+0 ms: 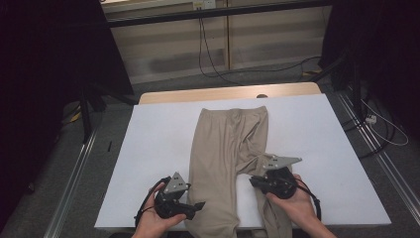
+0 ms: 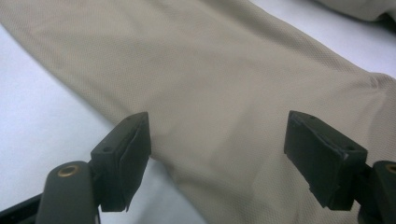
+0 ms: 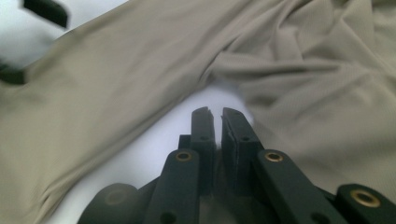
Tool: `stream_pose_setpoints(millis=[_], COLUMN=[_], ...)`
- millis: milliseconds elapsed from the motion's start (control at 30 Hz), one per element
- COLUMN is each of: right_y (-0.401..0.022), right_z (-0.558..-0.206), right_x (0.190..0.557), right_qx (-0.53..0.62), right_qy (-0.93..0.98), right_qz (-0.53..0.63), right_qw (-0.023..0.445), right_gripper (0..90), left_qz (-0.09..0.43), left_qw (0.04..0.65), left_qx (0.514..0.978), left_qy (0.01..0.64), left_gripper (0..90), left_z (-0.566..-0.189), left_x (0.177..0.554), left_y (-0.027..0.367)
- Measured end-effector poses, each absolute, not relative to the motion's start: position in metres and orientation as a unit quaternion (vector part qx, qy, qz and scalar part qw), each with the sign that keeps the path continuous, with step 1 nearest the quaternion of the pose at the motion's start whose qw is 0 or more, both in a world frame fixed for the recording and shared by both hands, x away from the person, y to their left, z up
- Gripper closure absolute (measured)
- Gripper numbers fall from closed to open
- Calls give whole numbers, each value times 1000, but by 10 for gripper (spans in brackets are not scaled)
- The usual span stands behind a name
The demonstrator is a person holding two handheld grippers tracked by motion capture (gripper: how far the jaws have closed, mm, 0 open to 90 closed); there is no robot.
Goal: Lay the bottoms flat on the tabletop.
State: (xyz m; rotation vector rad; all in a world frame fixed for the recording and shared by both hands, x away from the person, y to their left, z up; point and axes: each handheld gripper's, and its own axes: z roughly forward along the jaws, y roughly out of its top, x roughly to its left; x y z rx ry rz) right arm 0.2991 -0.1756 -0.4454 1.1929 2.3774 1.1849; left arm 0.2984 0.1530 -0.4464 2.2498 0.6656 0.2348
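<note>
One pair of beige trousers (image 1: 225,148) lies between two tongs: left tongs (image 1: 198,206) wide, right tongs (image 3: 215,116) seemingly closed empty

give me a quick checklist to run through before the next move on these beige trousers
1. Trousers lying on the white table: ok, waistband at the far end, leg ends hanging over the near edge.
2. Both legs flat: not ok, the leg beside the right gripper is creased and bends away from the other.
3. Left gripper ready to grasp: ok, jaws wide apart over the leg, pads not pressing on the cloth.
4. Right gripper holding cloth: not ok, jaws nearly together with nothing between them, over bare table in the gap between the legs.
5. Cables clear of the trousers: cannot tell.
</note>
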Motion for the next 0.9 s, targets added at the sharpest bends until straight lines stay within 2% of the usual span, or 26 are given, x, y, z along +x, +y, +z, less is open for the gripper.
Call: stream_pose_setpoints(millis=[133,267,367,433,500,600,733,900], right_y=[-158,-155,-176,-191,-205,-217,-214,-187], right_z=[-453,-450,-434,-430,-431,-441,-452,-457], right_x=[319,319,308,302,296,286,274,268], right_qx=[401,387,387,393,406,423,424,390], right_qy=[816,819,807,798,793,798,813,835], right_qz=[403,412,432,438,433,408,382,376], right_qw=[102,98,117,130,138,136,115,97], right_gripper=[834,717,668,681,736,761,703,690], left_qz=[90,89,91,88,93,93,90,88], left_qw=[383,386,386,386,387,384,383,386], left_qx=[881,881,880,880,880,881,883,883], left_qy=[261,260,262,263,261,261,256,253], left_gripper=[234,233,233,233,232,232,232,232], left_z=[-446,-446,-447,-447,-447,-447,-446,-446], left_x=[299,298,298,298,299,300,301,300], left_y=[153,153,152,151,151,150,150,149])
